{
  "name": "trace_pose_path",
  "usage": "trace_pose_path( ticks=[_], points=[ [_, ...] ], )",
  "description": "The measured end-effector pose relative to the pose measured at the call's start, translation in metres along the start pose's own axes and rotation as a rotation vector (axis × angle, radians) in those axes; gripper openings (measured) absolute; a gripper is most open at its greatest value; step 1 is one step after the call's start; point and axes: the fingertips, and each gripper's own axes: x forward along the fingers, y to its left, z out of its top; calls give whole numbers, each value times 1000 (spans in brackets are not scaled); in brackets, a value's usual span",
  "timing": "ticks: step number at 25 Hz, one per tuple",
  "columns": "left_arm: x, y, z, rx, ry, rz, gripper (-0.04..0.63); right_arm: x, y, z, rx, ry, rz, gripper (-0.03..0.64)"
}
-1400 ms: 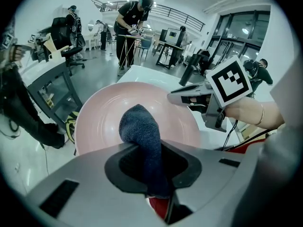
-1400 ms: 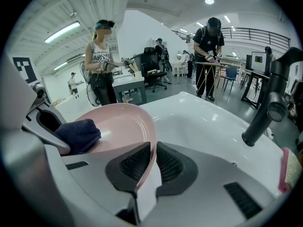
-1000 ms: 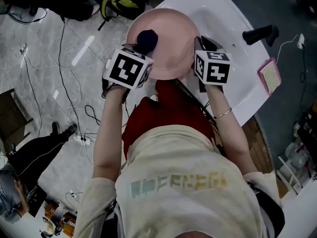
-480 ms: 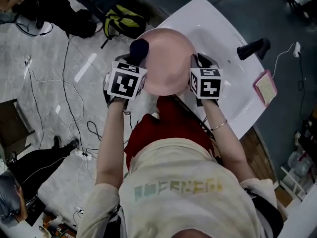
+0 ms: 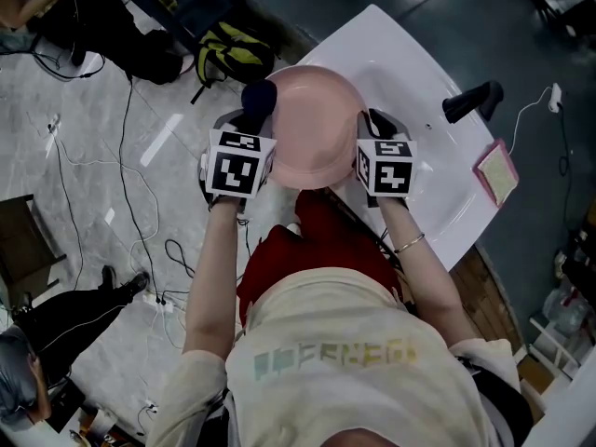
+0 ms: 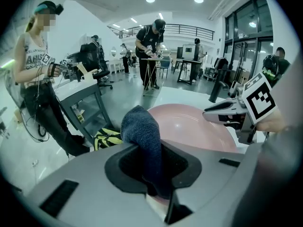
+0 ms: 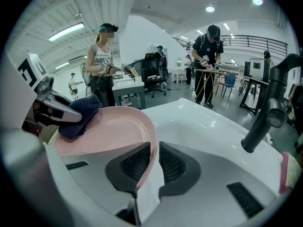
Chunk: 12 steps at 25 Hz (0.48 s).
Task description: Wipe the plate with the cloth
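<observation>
- The left claw (image 5: 255, 112) is seen left of centre in the head view, its jaws closed on a dark blue cloth (image 5: 259, 95).
- In the left gripper view the cloth (image 6: 142, 131) is pinched in the narrow gap of the claw (image 6: 154, 174), and its bunched end is pushed out beyond the jaw tips.
- The right claw (image 5: 372, 127) is seen right of centre in the head view, closed on the right rim of a pink plate (image 5: 317, 128).
- In the right gripper view the plate's (image 7: 109, 131) thin rim is gripped edge-on between the ribbed pads of the claw (image 7: 152, 162), with almost no gap left.
- The plate is found in the upper middle of the head view, held between the two claws over the near left edge of a white desk (image 5: 410, 63); contact with the desk cannot be told.
- The cloth is pressed against the plate's upper left rim; in the right gripper view it (image 7: 78, 112) is draped over the far edge.
- A black tap (image 5: 472, 101) is mounted on the desk at the upper right, well apart from the plate.
- A flat pink-edged pad (image 5: 496, 170) is laid near the desk's right edge.
- A yellow and black backpack (image 5: 233, 49) is left on the floor at the upper left, beside the desk.
</observation>
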Motion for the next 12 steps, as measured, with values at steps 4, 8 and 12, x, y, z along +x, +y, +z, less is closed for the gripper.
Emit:
trace_pose_path(
  ticks=[4, 8, 12],
  points=[
    [-7, 2, 11, -12, -72, 7, 80, -5, -2, 4, 8, -41, -13, 55],
    [-13, 5, 23, -19, -140, 10, 80, -10, -2, 13, 11, -87, -26, 55],
    [-20, 7, 34, -17, -206, 10, 80, -18, -1, 24, 17, -127, -28, 55]
  ],
)
